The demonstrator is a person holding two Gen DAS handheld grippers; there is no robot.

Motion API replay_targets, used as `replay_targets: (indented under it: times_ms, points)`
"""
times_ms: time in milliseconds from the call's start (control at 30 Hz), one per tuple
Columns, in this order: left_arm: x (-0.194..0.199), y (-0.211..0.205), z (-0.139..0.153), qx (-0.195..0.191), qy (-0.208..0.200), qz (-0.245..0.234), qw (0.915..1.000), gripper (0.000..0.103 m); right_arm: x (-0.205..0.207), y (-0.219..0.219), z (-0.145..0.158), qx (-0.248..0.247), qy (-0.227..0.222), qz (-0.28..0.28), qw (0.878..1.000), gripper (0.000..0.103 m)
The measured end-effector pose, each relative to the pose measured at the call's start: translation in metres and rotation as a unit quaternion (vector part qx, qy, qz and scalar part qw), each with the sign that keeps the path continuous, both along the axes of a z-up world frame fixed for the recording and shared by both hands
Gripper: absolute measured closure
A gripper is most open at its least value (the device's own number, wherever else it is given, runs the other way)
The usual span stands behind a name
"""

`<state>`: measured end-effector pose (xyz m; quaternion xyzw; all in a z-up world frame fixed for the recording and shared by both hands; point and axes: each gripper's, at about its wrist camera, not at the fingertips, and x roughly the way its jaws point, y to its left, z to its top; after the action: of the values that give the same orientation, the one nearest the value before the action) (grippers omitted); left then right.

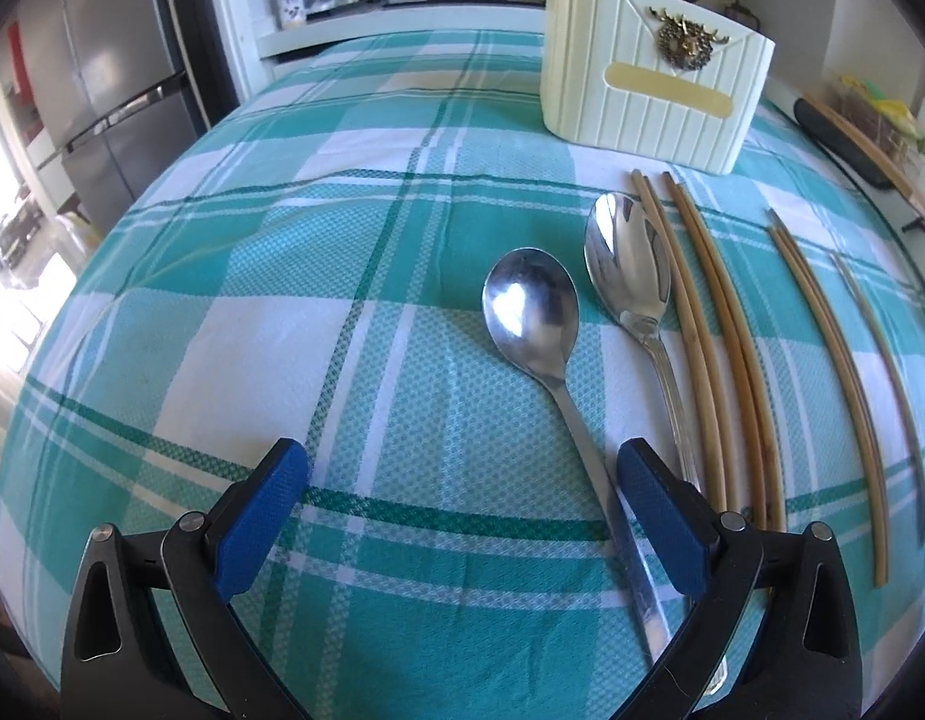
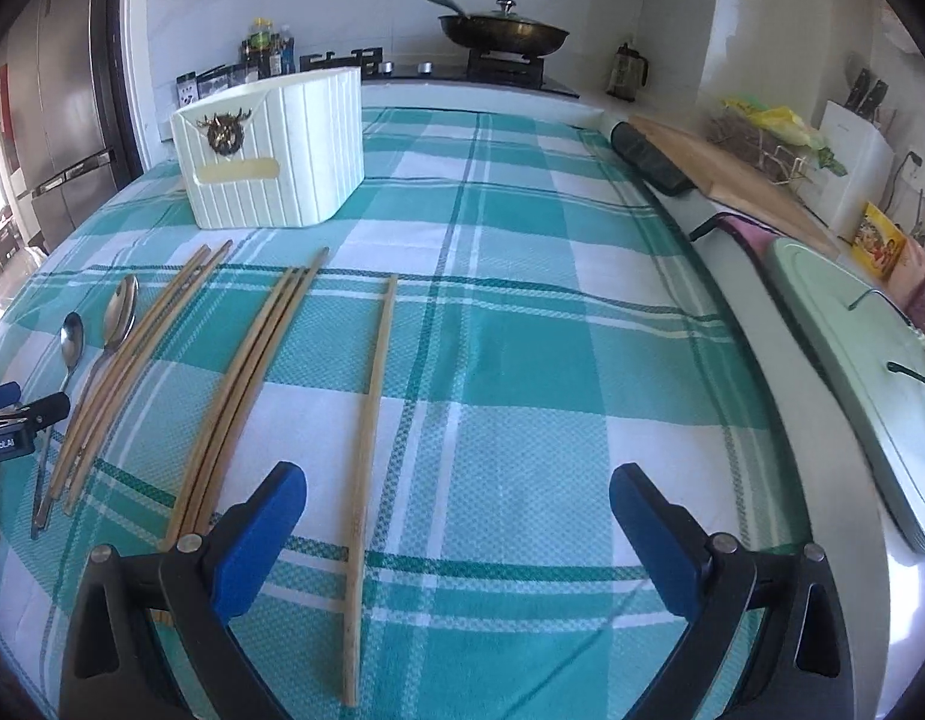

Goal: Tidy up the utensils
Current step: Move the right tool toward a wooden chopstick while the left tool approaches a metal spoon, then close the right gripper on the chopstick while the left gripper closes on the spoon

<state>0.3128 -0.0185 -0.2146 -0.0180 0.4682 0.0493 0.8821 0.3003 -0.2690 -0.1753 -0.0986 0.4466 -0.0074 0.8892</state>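
Two steel spoons lie side by side on the green checked tablecloth [image 1: 282, 276]: a smaller spoon [image 1: 531, 315] and a larger spoon [image 1: 627, 264]. Several bamboo chopsticks [image 1: 702, 324] lie to their right. A cream ribbed utensil holder [image 1: 648, 102] stands behind them. My left gripper [image 1: 462, 504] is open and empty, low over the cloth, with the smaller spoon's handle just inside its right finger. My right gripper [image 2: 456, 516] is open and empty; a single chopstick [image 2: 369, 420] runs between its fingers, near the left one. The holder [image 2: 276, 150], spoons [image 2: 117, 312] and chopstick pairs [image 2: 246, 372] lie to its left.
A stove with a lidded pan [image 2: 501, 30] and bottles [image 2: 264, 54] are at the back. A fridge [image 1: 102, 78] stands at left. A cutting board [image 2: 732, 174], a knife block [image 2: 852, 150] and a pale green lid [image 2: 852, 372] line the right counter beside the table.
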Motion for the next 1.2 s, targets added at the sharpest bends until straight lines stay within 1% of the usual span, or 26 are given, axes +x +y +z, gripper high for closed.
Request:
replay_targets:
  times_ms: [33,67,100,167,200,233,267,300,333,367,400,500,567,667,733,800,833,867,900,933,967,1000,1133,1200]
  points:
    - [0.001,0.001,-0.001,-0.001,0.001,-0.008,1.0,0.0,0.005,0.003,-0.005,-0.001,0.011,0.007,1.0,0.003]
    - [0.0,0.003,0.0,0.0,0.004,-0.017,0.9998,0.0,0.009,0.007,-0.01,-0.004,0.023,0.014,1.0,0.01]
    - [0.001,0.003,0.0,0.003,0.008,-0.024,0.9997,0.0,0.013,0.012,-0.016,-0.008,0.037,0.025,0.999,0.019]
    - [-0.001,0.005,0.002,0.009,0.02,-0.034,0.9992,0.0,0.019,0.019,-0.025,-0.021,0.053,0.031,0.998,0.033]
    - [-0.003,0.006,0.002,0.008,0.027,-0.04,0.9988,0.0,0.019,0.019,-0.024,-0.016,0.047,0.031,0.998,0.036]
    - [-0.004,0.007,0.003,0.008,0.031,-0.041,0.9986,0.0,0.02,0.02,-0.024,-0.016,0.05,0.028,0.998,0.039]
    - [-0.006,0.009,0.003,0.009,0.032,-0.039,0.9987,0.0,0.021,0.02,-0.023,-0.01,0.052,0.027,0.998,0.052]
    - [-0.007,0.01,0.003,0.009,0.031,-0.039,0.9987,0.0,0.021,0.02,-0.022,-0.01,0.052,0.023,0.998,0.069]
    - [-0.008,0.012,0.003,0.009,0.03,-0.042,0.9986,0.001,0.02,0.02,-0.021,-0.013,0.051,0.019,0.998,0.074]
    - [-0.008,0.013,0.003,0.008,0.028,-0.049,0.9984,0.003,0.02,0.019,-0.021,-0.018,0.05,0.015,0.998,0.079]
    - [-0.008,0.015,0.003,0.005,0.026,-0.058,0.998,0.007,0.02,0.017,-0.021,-0.02,0.048,0.011,0.999,0.083]
    - [-0.007,0.022,0.006,0.006,0.019,-0.075,0.997,0.016,0.019,0.005,-0.02,-0.025,0.044,-0.015,0.999,0.084]
    - [-0.003,0.029,0.005,0.008,0.014,-0.075,0.9971,0.016,0.016,-0.005,-0.019,-0.025,0.039,-0.034,0.998,0.084]
    - [0.004,0.043,0.004,0.005,0.003,-0.062,0.9981,0.016,0.014,-0.022,-0.016,-0.031,0.035,-0.067,0.997,0.084]
    - [0.009,0.049,0.003,-0.002,-0.001,-0.058,0.9983,0.016,0.014,-0.031,-0.015,-0.029,0.032,-0.08,0.996,0.084]
    - [0.01,0.05,0.003,-0.006,0.0,-0.07,0.9975,0.014,0.013,-0.038,-0.014,-0.016,0.033,-0.084,0.996,0.084]
    - [0.01,0.05,0.002,-0.007,0.003,-0.081,0.9966,0.012,0.012,-0.04,-0.013,-0.009,0.033,-0.082,0.996,0.083]
    - [0.011,0.049,0.001,-0.009,0.008,-0.095,0.9954,0.006,0.011,-0.042,-0.013,0.001,0.037,-0.075,0.996,0.082]
    - [0.011,0.048,0.001,-0.009,0.013,-0.109,0.994,0.003,0.011,-0.043,-0.013,0.006,0.042,-0.066,0.997,0.077]
    - [0.011,0.047,0.0,-0.007,0.014,-0.12,0.9927,0.003,0.01,-0.043,-0.013,0.007,0.045,-0.056,0.997,0.073]
    - [0.011,0.046,0.0,-0.006,0.016,-0.128,0.9916,0.002,0.01,-0.043,-0.013,0.005,0.052,-0.041,0.998,0.066]
    - [0.011,0.046,0.0,-0.008,0.017,-0.134,0.9908,0.001,0.01,-0.043,-0.013,0.002,0.057,-0.028,0.998,0.063]
    - [0.02,0.041,0.0,-0.011,0.019,-0.141,0.9898,0.0,0.018,-0.043,-0.013,-0.01,0.082,0.03,0.996,0.063]
    - [0.025,0.037,0.0,-0.011,0.018,-0.143,0.9895,0.0,0.026,-0.044,-0.013,-0.004,0.094,0.051,0.994,0.063]
